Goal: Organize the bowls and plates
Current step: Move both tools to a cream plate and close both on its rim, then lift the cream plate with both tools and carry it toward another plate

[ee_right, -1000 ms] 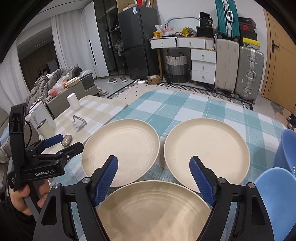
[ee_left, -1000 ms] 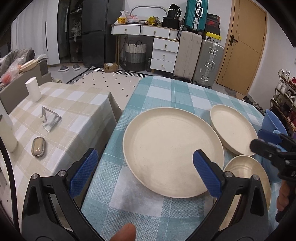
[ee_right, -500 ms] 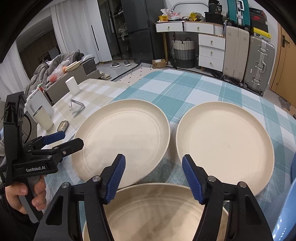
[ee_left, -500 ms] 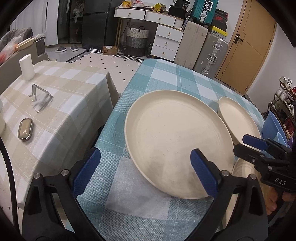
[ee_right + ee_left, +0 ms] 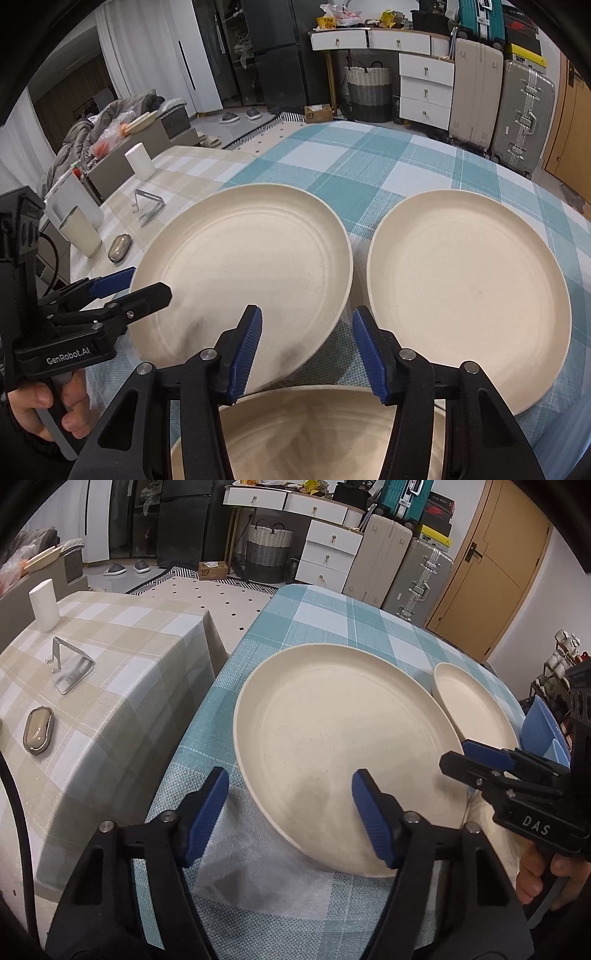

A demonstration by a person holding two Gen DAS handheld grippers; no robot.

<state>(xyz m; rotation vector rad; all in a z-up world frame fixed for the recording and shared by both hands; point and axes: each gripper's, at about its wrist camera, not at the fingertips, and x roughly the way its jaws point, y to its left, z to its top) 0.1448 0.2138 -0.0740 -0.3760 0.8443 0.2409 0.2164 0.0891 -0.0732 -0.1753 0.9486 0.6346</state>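
Plates, three cream round ones, lie flat and face up on the teal-checked desk; being round, none has a long axis. Left plate sits beside the right plate, and the near plate lies just in front of both. Left hand-held gripper has just been closing, its jaws astride the left plate's near rim, not pressing. Right hand-held gripper, also closing, hangs apart over the near plate. Two blue bowls lie beyond the right plate.
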